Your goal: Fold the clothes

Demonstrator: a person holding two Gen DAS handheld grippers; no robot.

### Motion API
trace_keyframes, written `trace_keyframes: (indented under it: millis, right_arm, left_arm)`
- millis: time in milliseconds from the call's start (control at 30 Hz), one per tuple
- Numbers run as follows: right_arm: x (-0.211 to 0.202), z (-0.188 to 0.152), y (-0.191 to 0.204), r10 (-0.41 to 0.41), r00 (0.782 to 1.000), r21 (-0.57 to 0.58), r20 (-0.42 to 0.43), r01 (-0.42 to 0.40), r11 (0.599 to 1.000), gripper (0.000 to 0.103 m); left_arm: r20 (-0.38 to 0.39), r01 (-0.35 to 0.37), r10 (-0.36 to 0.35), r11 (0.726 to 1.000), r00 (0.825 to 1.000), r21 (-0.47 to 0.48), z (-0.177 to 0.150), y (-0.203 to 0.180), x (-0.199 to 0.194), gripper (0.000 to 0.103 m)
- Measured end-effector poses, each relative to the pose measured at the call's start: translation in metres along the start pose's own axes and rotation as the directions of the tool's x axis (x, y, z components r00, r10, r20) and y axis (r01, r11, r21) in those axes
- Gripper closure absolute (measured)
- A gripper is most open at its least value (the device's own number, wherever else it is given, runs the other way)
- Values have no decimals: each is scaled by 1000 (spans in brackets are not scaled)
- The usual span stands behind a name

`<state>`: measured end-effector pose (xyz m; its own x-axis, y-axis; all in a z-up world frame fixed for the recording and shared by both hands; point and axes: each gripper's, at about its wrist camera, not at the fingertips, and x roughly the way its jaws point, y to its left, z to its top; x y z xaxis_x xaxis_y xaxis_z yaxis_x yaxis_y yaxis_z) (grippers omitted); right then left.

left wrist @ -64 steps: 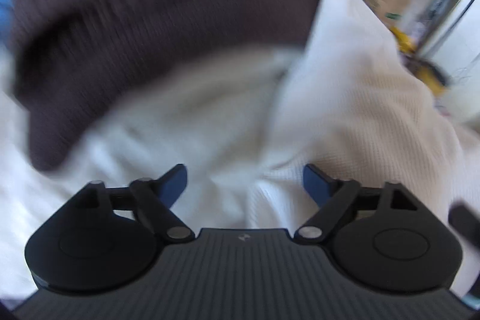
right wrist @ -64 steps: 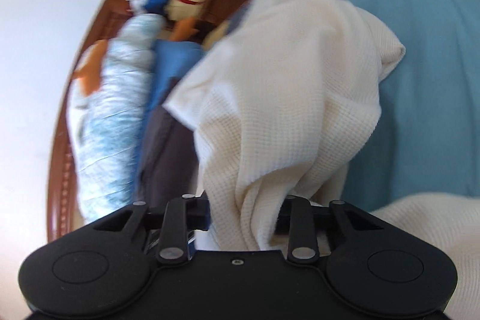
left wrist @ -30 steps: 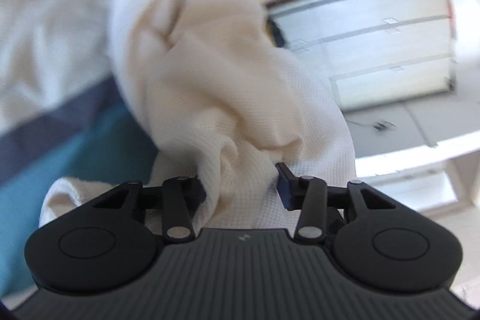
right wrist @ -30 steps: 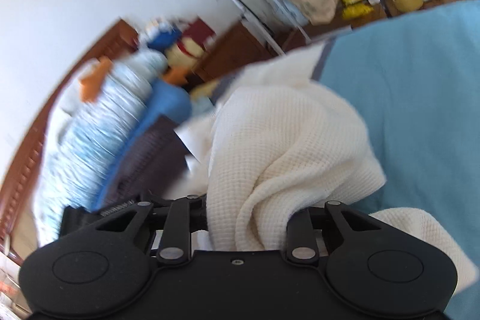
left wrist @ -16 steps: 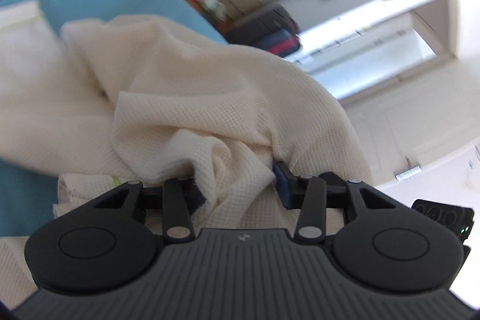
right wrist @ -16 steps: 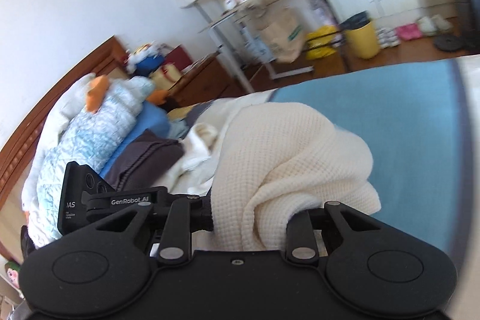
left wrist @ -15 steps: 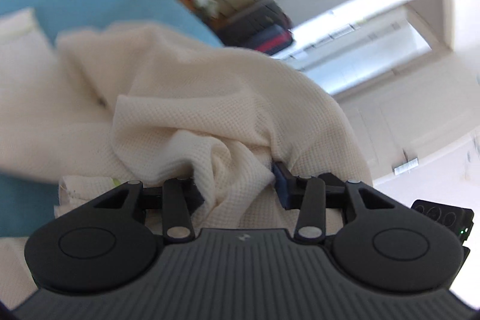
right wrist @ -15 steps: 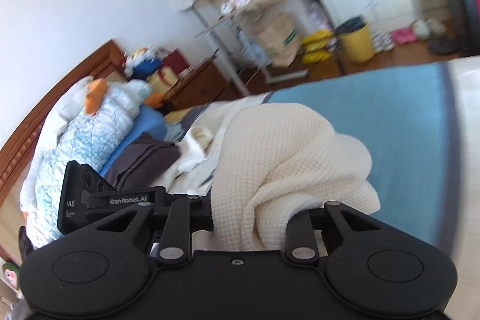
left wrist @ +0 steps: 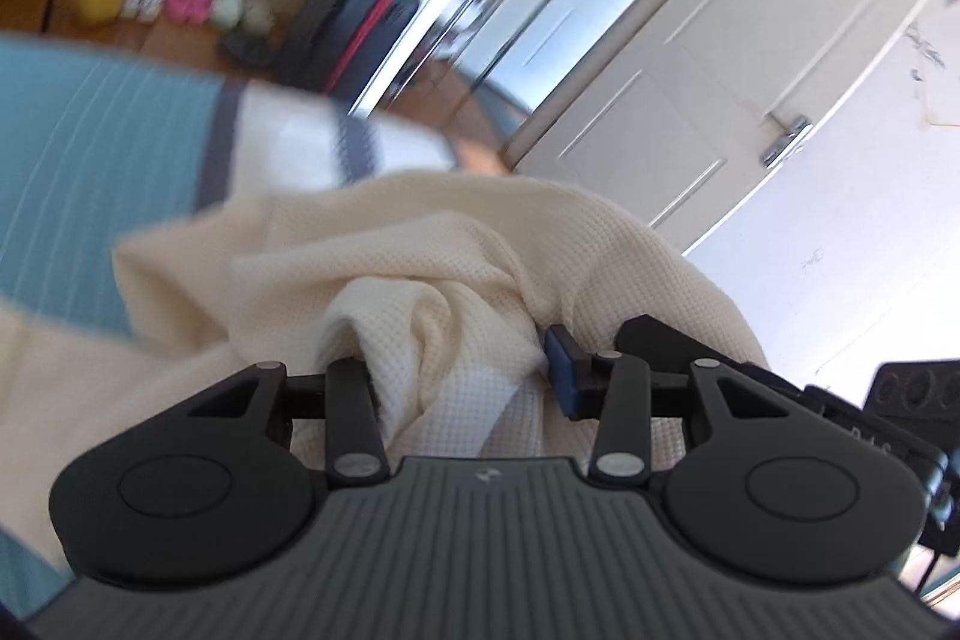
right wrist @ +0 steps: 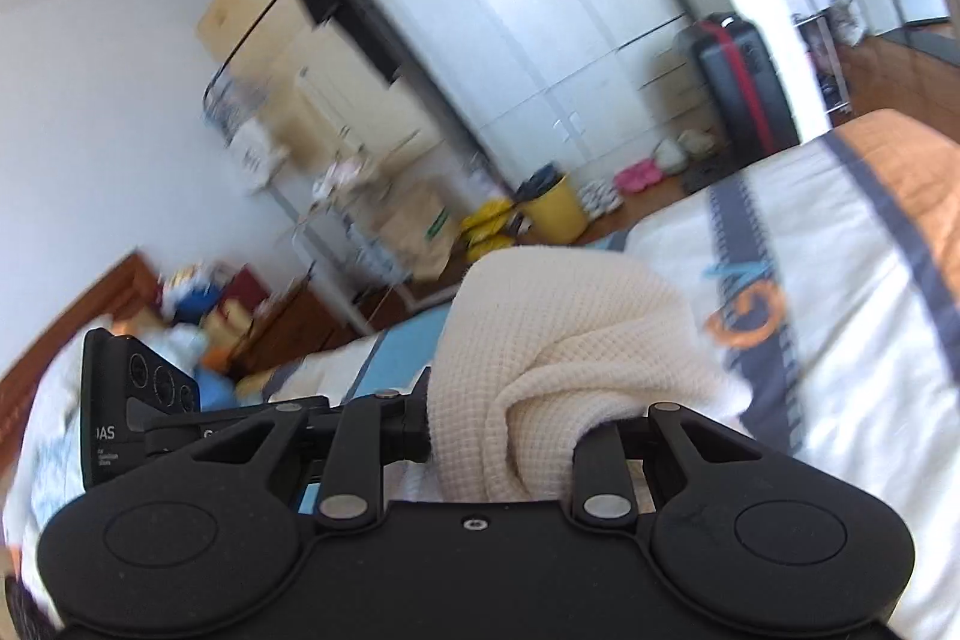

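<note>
Left tongs [left wrist: 459, 358]: clenched on a thick bunch of cream cloth [left wrist: 420, 268]; the blue pad on the right finger [left wrist: 561, 361] presses into the gather, and the left finger is buried in it. Right tongs [right wrist: 501, 427]: likewise clenched on a rolled wad of the same cloth [right wrist: 558, 340], which fills the gap between both fingers.

Cloth: waffle-knit, cream, most likely one garment shared by both grips. It is off the bed [right wrist: 840, 280] at the tongs. In the left view it drapes away to the left and down, over the teal part of the cover [left wrist: 90, 148]. In the right view the striped white and orange end of the cover lies to the right, beyond the wad.

Handling, by judgement: soft, limp, light, holds no shape. The textured knit should not slip from the pads. Not fragile, though the weave may stretch if pulled hard.

Where to hold: both grips sit on bunched folds, not on an edge, so the piece will not hang flat. Better to lay it out on the bed and retake it at two corners or the shoulder seams. I cannot tell which part of the garment each wad is.

Far side: wardrobe, yellow bin [right wrist: 555, 208], suitcase, door. All blurred.
</note>
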<state>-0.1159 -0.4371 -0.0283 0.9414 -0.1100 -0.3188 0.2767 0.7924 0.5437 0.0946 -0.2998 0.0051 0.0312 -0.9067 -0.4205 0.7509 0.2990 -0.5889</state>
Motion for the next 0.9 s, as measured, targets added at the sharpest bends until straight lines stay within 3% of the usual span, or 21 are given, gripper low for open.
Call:
trace_keyframes:
  millis: [67, 133, 233, 300, 367, 400, 433, 467, 533, 600, 667, 700, 767, 900]
  right_arm:
    - [-14, 23, 16, -13, 995, -94, 98, 22, 995, 73]
    - [-31, 45, 46, 17, 974, -243, 225, 39, 969, 73]
    - [-51, 75, 78, 126, 927, -371, 354, 15, 929, 73]
    - [-47, 95, 84, 177, 919, -372, 351, -37, 928, 72]
    - [-22, 104, 86, 166, 947, -378, 274, -53, 924, 65]
    - [-1, 96, 80, 133, 969, -355, 206, -53, 933, 58]
    - [22, 84, 72, 94, 987, -323, 127, -49, 945, 41]
    - [45, 71, 63, 57, 997, -292, 45, -42, 955, 30]
    - [91, 47, 47, -11, 992, -231, -122, -18, 973, 30]
    - [128, 19, 18, -52, 965, -128, -255, 19, 992, 30]
    - [144, -8, -31, -64, 941, 69, -332, 92, 993, 32]
    - [147, -19, -55, -72, 925, 182, -372, 148, 972, 32]
    - [148, -31, -78, -10, 920, 327, -392, 149, 933, 32]
    - [130, -31, -72, -25, 946, 346, -325, 143, 927, 31]
  left_arm:
    - [101, 59, -63, 997, 993, 46, 22, -29, -16, 63]
    - [215, 119, -140, 987, 966, 110, 38, -60, -52, 62]
    - [312, 69, -132, 976, 941, 205, 60, -82, -85, 60]
    - [297, -14, -35, 987, 954, 162, 64, -78, -98, 55]
    - [218, -102, 88, 993, 972, 52, 60, -49, -95, 53]
    - [166, -174, 169, 985, 971, 16, 51, -27, -87, 53]
    - [111, -252, 252, 968, 961, -13, 41, -4, -79, 53]
    - [59, -333, 333, 943, 941, -18, 25, 18, -75, 53]
    - [-11, -468, 468, 884, 884, 15, -12, 54, -72, 53]
    - [-41, -505, 507, 862, 861, 48, -49, 82, -83, 53]
    - [-57, -481, 481, 876, 875, 30, -74, 102, -95, 53]
    - [-57, -460, 460, 888, 886, 18, -81, 109, -96, 53]
    - [-43, -416, 416, 909, 908, 5, -90, 120, -93, 53]
    - [-1, -336, 336, 942, 942, -18, -99, 139, -74, 47]
